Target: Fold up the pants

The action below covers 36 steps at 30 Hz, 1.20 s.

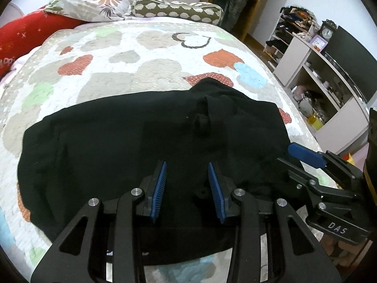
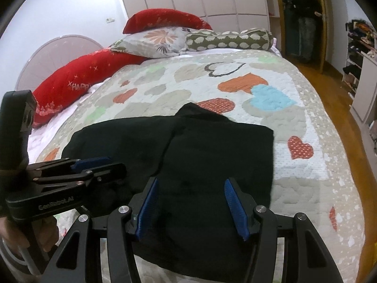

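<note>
Black pants (image 1: 141,141) lie folded in a rough rectangle on the quilted bed; they also show in the right wrist view (image 2: 212,155). My left gripper (image 1: 187,165) is open and empty, just above the near edge of the pants. My right gripper (image 2: 190,184) is open and empty above the right part of the pants. The right gripper shows at the right of the left wrist view (image 1: 299,153). The left gripper shows at the left of the right wrist view (image 2: 99,162), over the pants' left part.
The heart-patterned quilt (image 2: 271,89) covers the bed. Red (image 2: 77,82), floral (image 2: 155,40) and spotted (image 2: 231,40) pillows lie at the head. Shelves with a clock and clutter (image 1: 325,54) stand right of the bed. Wooden floor (image 2: 334,108) runs along the right.
</note>
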Motion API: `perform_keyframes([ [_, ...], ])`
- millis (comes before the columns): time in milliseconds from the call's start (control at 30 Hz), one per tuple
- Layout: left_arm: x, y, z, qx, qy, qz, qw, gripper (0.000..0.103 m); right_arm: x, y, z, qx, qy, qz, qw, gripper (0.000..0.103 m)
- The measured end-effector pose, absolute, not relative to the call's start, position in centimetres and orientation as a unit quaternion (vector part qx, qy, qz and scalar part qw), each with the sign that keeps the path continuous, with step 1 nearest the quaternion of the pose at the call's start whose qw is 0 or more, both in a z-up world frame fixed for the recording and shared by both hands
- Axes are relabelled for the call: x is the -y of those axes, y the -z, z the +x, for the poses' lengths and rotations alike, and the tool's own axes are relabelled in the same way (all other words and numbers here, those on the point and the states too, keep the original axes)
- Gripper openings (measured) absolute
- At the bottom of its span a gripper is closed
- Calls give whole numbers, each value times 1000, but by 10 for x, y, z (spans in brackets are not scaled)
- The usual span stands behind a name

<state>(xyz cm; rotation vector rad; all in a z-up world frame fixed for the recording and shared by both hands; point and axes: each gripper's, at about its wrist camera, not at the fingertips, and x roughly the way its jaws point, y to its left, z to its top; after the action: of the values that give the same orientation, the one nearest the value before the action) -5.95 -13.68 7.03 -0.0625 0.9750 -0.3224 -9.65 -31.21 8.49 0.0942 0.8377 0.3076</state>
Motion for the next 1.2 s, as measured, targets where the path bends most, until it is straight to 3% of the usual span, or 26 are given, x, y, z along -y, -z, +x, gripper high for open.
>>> perform_keyframes([
  [200, 119, -77, -62, -464, 145, -48, 873, 36, 305, -78, -91, -418, -153, 58, 894, 56],
  [267, 114, -78, -63, -465, 145, -57, 872, 59, 305, -77, -89, -421, -151, 60, 892, 56],
  [333, 105, -80, -65, -455, 149, -82, 874, 66, 304, -78, -89, -419, -153, 60, 893, 56],
  [1200, 99, -85, -72, -444, 113, -76, 886, 66, 310, -79, -85, -414, -164, 87, 891, 56],
])
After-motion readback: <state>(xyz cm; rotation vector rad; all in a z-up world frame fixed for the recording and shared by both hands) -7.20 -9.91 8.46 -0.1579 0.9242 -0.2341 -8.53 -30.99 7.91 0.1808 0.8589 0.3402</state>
